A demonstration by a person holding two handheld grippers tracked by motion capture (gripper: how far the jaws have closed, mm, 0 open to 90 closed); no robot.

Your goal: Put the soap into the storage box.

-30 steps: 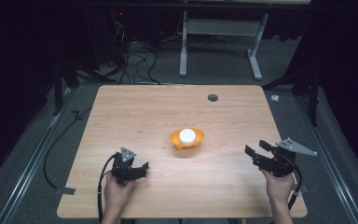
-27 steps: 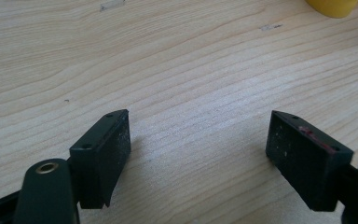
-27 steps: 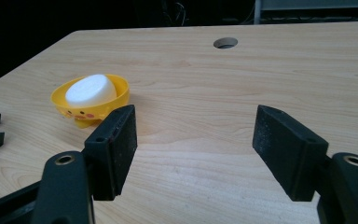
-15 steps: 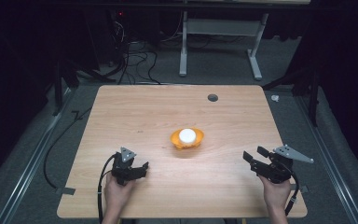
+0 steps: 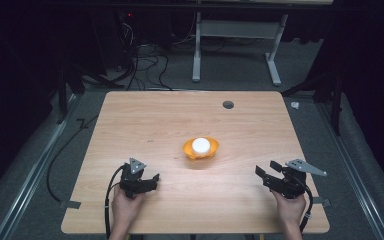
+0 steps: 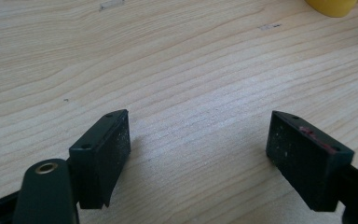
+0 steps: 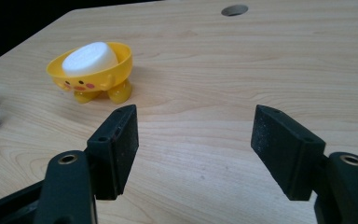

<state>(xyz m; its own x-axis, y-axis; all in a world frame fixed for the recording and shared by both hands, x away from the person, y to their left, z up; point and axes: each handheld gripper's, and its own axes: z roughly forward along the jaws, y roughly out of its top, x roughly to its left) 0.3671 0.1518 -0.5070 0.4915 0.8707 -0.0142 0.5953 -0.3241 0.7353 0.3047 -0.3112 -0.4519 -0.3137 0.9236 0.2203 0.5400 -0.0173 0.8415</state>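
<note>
**Q:** Where is the cup, and what are my tools doing?

**A:** I see a small yellow cup [image 5: 200,148] with stubby feet and a painted face near the middle of the wooden desk [image 5: 145,120]. A white cap [image 5: 200,145] sits in its bowl. The left gripper [image 5: 147,181] rests near the front edge, jaws apart, nothing between them. The right gripper [image 5: 266,172] hovers at the front right, well apart from the cup; its jaws have just been closing, but a gap remains and they hold nothing.

**Q:** How will the cup handle?

**A:** I judge it light, stiff plastic, glossy and likely slippery, and easy to tip on those feet. I would pinch the rim wall [image 7: 127,58], or take the cap by its sides, gently.
</note>
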